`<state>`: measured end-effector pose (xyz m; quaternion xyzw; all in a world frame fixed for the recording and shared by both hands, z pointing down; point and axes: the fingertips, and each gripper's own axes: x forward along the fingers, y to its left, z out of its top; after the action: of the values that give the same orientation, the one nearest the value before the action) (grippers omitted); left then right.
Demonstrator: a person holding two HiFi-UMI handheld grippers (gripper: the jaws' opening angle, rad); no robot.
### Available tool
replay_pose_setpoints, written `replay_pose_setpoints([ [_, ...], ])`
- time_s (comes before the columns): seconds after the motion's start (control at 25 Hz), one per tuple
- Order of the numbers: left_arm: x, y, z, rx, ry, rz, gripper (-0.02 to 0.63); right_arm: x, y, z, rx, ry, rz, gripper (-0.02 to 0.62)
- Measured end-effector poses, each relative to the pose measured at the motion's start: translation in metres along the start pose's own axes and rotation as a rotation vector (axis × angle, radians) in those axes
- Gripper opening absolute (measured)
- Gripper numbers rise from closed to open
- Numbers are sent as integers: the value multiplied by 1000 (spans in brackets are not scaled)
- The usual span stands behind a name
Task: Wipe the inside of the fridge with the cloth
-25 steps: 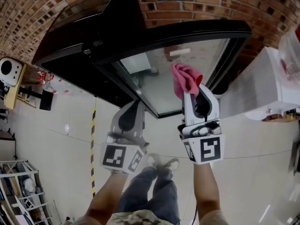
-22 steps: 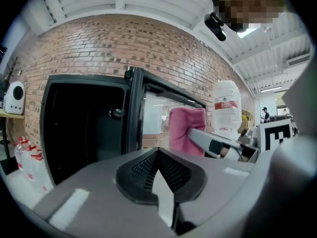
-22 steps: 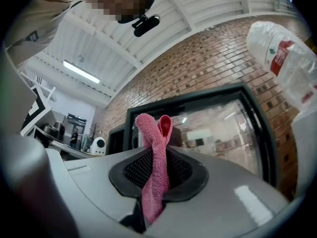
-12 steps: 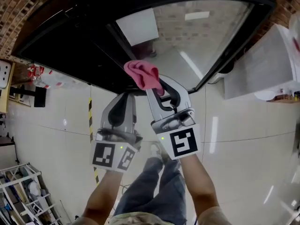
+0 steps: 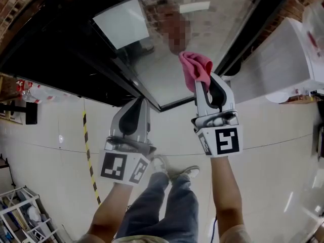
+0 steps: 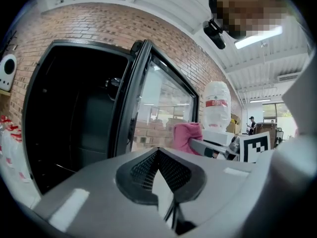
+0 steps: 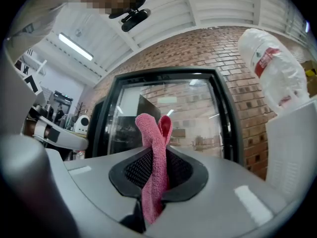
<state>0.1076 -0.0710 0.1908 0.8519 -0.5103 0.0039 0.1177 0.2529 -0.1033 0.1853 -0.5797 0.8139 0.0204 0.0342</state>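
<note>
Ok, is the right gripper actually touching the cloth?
Touching. The right gripper view shows the pink cloth pinched in the right gripper, jaws shut on it, its free end sticking up past them.

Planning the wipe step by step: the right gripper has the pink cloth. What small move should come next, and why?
Probably carry the right gripper leftward, round the door's edge, toward the dark fridge interior. Its jaws are shut on the cloth, so the grip looks ready, but it now points at the open glass door rather than the inside.
</note>
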Motion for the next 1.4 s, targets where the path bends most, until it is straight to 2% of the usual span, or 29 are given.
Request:
replay_pose_setpoints([
  [0.32, 3, -25, -19, 19, 36, 22, -12, -14, -120, -29, 27, 47, -139, 53],
  [0.44, 4, -36, -29, 21, 41, 46, -11, -17, -141, -36, 31, 65, -143, 54],
  [0.52, 5, -45, -35, 24, 42, 53, -11, -18, -138, -36, 33, 58, -123, 54],
  [0.6, 4, -51, -42, 27, 45, 55, -11, -19, -119, -36, 60, 41, -92, 52],
  [0.72, -1, -48, -54, 21, 56, 76, -12, -21, -62, -47, 79, 56, 3, 52],
  [0.88, -7, -29, -69, 8, 69, 115, -11, -15, 20, -77, 130, 86, 129, 52],
  [1.04, -16, -10, -86, -11, 60, 161, -11, -10, 81, -103, 172, 98, 216, 51],
  [1.24, -21, 15, -102, -42, 62, 202, -11, 0, 125, -131, 191, 130, 281, 51],
  [1.4, -21, 22, -108, -37, 66, 206, -11, 5, 126, -141, 212, 136, 275, 48],
])
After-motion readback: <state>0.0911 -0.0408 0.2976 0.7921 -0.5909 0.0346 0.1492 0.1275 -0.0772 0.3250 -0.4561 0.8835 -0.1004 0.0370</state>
